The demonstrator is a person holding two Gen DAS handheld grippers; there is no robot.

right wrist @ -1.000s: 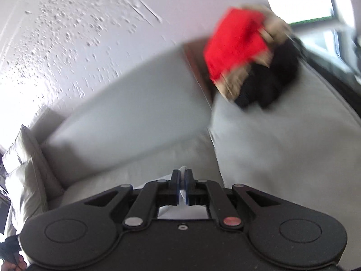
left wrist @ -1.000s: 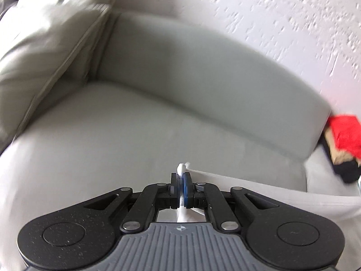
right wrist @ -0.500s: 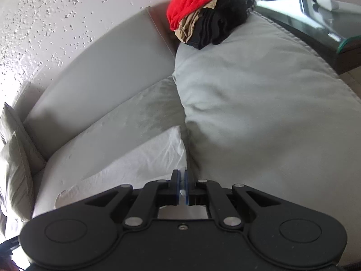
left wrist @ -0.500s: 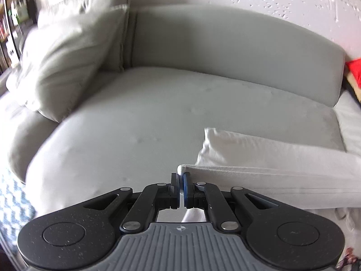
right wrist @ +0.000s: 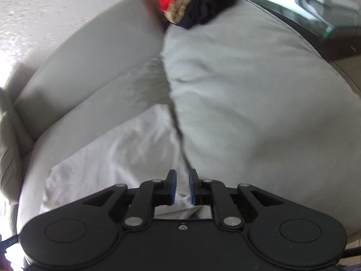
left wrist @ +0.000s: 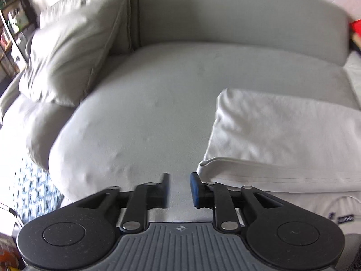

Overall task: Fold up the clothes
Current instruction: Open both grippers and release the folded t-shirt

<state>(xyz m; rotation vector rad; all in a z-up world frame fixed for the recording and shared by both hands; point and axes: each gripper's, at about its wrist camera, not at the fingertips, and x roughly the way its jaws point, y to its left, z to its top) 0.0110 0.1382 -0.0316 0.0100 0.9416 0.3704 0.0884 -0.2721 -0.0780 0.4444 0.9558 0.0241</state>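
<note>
A white garment (left wrist: 282,135) lies folded on the grey sofa seat (left wrist: 146,113), its doubled hem just right of my left gripper (left wrist: 179,180). That gripper's jaws are opening, with only bare seat showing between them. In the right wrist view the same white garment (right wrist: 126,153) spreads below and left of my right gripper (right wrist: 181,180). Its jaws are opening too. White cloth shows under the gap, but the blue pads do not press on it.
A large grey pillow (left wrist: 74,52) leans in the sofa's left corner. A second seat cushion (right wrist: 259,101) rises at the right, with a pile of red, tan and black clothes (right wrist: 194,2) at its back. A blue-patterned rug (left wrist: 29,187) lies below the sofa front.
Both grippers came down toward the seat holding the white garment's edge, then let it go. Their jaws, shut before, now stand apart, and the garment rests folded over itself.
</note>
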